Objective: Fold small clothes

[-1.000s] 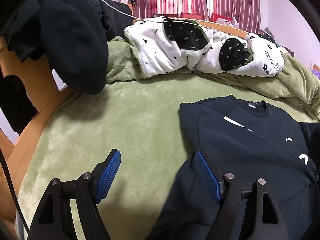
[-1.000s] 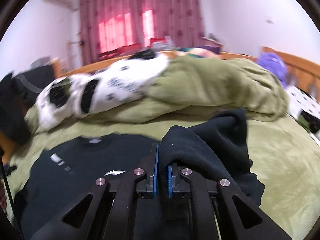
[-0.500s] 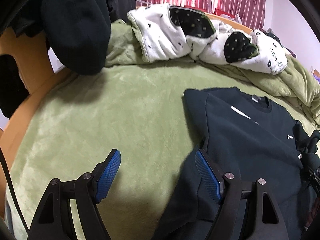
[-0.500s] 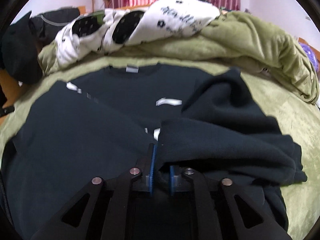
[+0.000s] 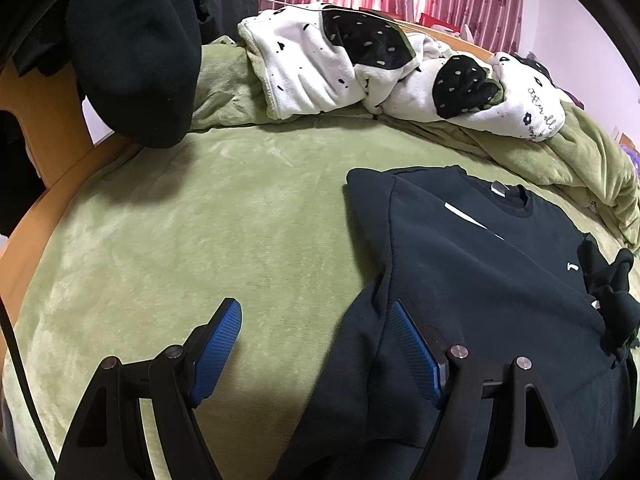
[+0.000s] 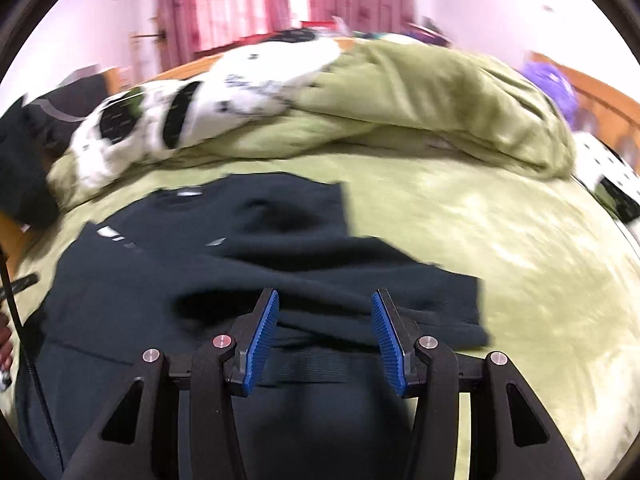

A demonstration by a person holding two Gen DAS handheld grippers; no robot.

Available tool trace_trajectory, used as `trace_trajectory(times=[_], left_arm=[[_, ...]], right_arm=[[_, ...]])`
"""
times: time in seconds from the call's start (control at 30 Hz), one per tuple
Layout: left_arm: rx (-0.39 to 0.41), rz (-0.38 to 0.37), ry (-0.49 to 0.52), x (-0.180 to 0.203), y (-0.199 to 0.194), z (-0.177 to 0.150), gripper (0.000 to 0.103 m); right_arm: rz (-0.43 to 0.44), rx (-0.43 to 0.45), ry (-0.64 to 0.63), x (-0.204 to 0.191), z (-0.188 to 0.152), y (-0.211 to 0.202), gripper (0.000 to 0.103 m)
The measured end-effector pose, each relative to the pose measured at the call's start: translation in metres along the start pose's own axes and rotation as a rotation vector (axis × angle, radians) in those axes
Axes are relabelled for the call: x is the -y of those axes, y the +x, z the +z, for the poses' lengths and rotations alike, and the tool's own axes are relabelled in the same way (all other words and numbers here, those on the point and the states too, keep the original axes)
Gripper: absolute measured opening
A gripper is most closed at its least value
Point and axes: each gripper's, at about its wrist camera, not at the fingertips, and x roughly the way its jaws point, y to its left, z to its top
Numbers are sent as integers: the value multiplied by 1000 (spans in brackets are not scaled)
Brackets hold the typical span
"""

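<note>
A dark navy sweatshirt (image 5: 472, 280) lies flat on the green bed cover, neck away from me, white marks on its chest. Its left sleeve is folded in over the body. In the right wrist view the sweatshirt (image 6: 168, 280) has its right sleeve (image 6: 360, 264) laid across the body, cuff near the lower hem. My left gripper (image 5: 314, 344) is open and empty, low over the sweatshirt's left edge. My right gripper (image 6: 324, 332) is open and empty, just above the folded sleeve.
A green bed cover (image 5: 200, 232) spreads to the left. A white and black spotted garment (image 5: 360, 64) and a bunched green blanket (image 6: 420, 96) lie at the back. Dark clothes (image 5: 132, 40) hang over the wooden bed frame (image 5: 48, 176) on the left.
My right gripper carried the right sleeve across the sweatshirt, laid it down, opened and drew back. My left gripper stayed open and shifted slightly forward.
</note>
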Motion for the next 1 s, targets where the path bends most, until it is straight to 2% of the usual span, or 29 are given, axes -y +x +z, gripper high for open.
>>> trace_trajectory(times=[0.17, 0.37, 0.53, 0.67, 0.77, 0.9, 1.0], left_arm=[[8, 33, 43, 3, 1, -1, 76], [-15, 22, -1, -1, 9, 0, 76], [-33, 27, -2, 4, 20, -1, 76], [-55, 26, 0, 7, 29, -3, 76], [-55, 34, 8, 8, 32, -4, 76], [-60, 37, -3, 6, 33, -4, 76], [-60, 34, -19, 3, 32, -3, 76]], right_arm=[[-84, -33, 43, 55, -5, 9, 48], [-74, -87, 135, 92, -25, 40, 48], [-125, -146, 138, 102, -31, 70, 48], [-130, -139, 168, 116, -32, 85, 62], [-112, -154, 200, 122, -34, 97, 65], [-97, -166, 202, 124, -34, 102, 66], [-93, -164, 182, 122, -35, 103, 59]])
